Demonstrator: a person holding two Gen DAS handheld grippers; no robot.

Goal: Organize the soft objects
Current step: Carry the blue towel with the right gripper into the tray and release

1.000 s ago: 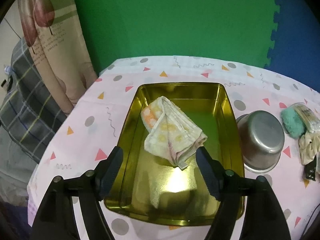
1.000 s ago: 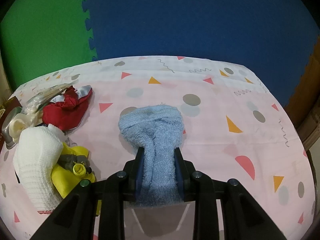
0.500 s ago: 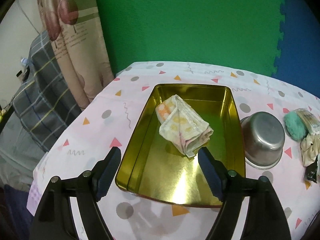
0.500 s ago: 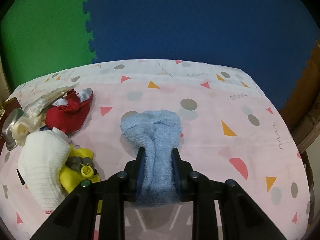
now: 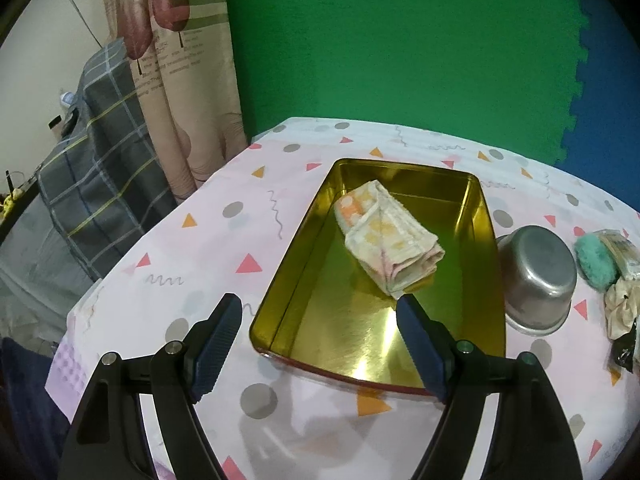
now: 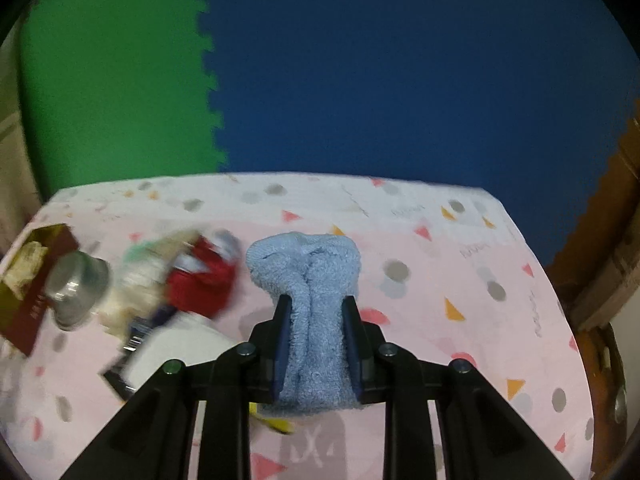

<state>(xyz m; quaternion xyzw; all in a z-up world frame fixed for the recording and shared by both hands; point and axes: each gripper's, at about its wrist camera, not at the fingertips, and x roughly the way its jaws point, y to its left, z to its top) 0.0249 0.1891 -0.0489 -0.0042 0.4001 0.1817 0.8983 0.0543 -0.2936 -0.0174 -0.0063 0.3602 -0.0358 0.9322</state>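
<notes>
A gold metal tray (image 5: pixel 308 240) lies on the pink patterned table and holds a folded cream and orange cloth (image 5: pixel 388 236). My left gripper (image 5: pixel 320 312) is open and empty, held above the tray's near end. My right gripper (image 6: pixel 316 312) is shut on a light blue towel (image 6: pixel 308 268) and holds it lifted above the table. In the right wrist view the tray (image 6: pixel 20 312) sits at the far left, and a blurred pile with a red cloth (image 6: pixel 204 284) and a white cloth (image 6: pixel 180 348) lies left of the towel.
An upturned steel bowl (image 5: pixel 536 276) stands right of the tray, also in the right wrist view (image 6: pixel 76 284). A teal puff (image 5: pixel 596 256) and cream fabric (image 5: pixel 620 308) lie further right. A plaid-covered seat (image 5: pixel 92 184) stands off the table's left edge.
My left gripper has pulled back and up from the tray, still open. My right gripper has lifted the blue towel off the table and swung, so the pile now looks lower and farther.
</notes>
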